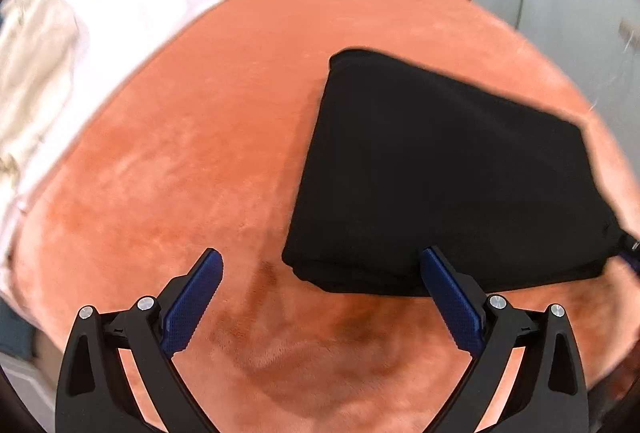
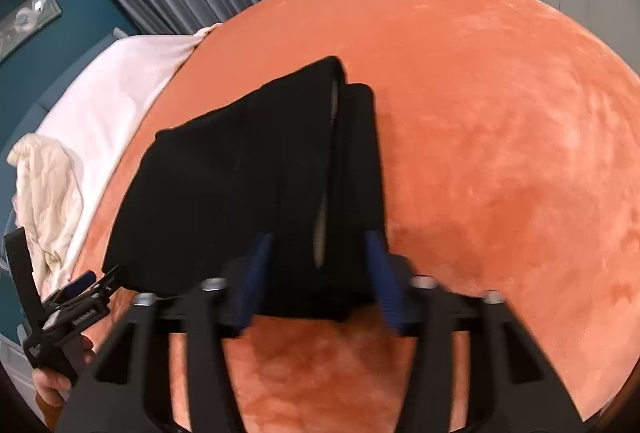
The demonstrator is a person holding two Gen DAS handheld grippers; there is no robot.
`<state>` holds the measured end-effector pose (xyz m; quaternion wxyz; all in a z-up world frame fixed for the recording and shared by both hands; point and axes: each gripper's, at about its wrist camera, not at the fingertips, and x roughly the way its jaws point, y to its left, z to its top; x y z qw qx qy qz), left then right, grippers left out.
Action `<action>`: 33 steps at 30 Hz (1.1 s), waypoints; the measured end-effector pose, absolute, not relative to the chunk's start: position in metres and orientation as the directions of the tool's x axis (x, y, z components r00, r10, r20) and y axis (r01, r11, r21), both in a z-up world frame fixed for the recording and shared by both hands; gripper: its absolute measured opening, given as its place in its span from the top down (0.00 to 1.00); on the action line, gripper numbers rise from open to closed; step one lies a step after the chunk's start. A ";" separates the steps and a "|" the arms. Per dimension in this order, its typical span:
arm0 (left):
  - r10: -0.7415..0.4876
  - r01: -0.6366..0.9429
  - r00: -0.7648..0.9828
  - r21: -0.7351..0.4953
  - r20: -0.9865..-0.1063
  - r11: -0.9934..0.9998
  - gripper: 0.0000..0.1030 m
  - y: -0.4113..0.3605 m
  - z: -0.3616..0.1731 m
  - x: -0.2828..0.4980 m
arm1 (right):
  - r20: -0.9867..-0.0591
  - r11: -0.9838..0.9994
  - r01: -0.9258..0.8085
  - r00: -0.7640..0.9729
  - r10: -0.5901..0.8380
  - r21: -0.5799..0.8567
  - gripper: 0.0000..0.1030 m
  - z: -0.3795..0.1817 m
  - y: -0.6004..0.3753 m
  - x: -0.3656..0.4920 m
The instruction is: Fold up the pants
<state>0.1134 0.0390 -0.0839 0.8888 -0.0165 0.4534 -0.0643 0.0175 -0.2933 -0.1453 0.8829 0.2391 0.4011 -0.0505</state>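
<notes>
Lying folded on the orange bedspread [image 1: 200, 153], the black pants [image 1: 440, 173] sit between the right claw [image 2: 320, 273] fingers — spread, not pinching; left claw [image 1: 320, 285] gapes beside them.

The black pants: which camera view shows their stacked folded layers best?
The right wrist view: the black pants fill its middle, with layer edges visible between the open right claw. The left wrist view shows them as one flat dark shape, layers hardly visible.
</notes>
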 end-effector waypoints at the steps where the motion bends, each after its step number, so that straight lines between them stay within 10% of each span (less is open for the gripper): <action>1: -0.163 0.090 0.574 -0.135 -0.803 0.987 0.05 0.049 -0.080 0.115 | -0.720 0.870 0.290 0.686 0.101 0.399 0.30 -0.142 -0.298 0.012; 8: -0.427 -0.113 0.461 -0.529 -0.777 0.841 0.05 0.126 -0.104 0.162 | -0.674 0.752 0.311 0.701 0.232 0.582 0.14 -0.152 -0.349 0.004; 18: -0.435 0.033 0.386 -0.459 -0.814 0.888 0.05 0.058 -0.122 0.186 | -0.598 0.680 0.178 0.662 0.452 0.711 0.09 -0.179 -0.321 0.057; 28: -0.393 0.123 0.391 -0.376 -0.832 0.918 0.07 0.018 -0.123 0.188 | -0.701 0.833 0.212 0.663 0.261 0.511 0.04 -0.184 -0.278 0.080; 31: -0.386 0.140 0.418 -0.361 -0.822 0.922 0.32 0.024 -0.116 0.180 | -0.707 0.829 0.251 0.671 0.224 0.500 0.07 -0.183 -0.272 0.083; 33: -0.372 0.148 0.440 -0.342 -0.817 0.928 0.57 0.023 -0.108 0.178 | -0.697 0.814 0.257 0.679 0.232 0.521 0.39 -0.183 -0.276 0.082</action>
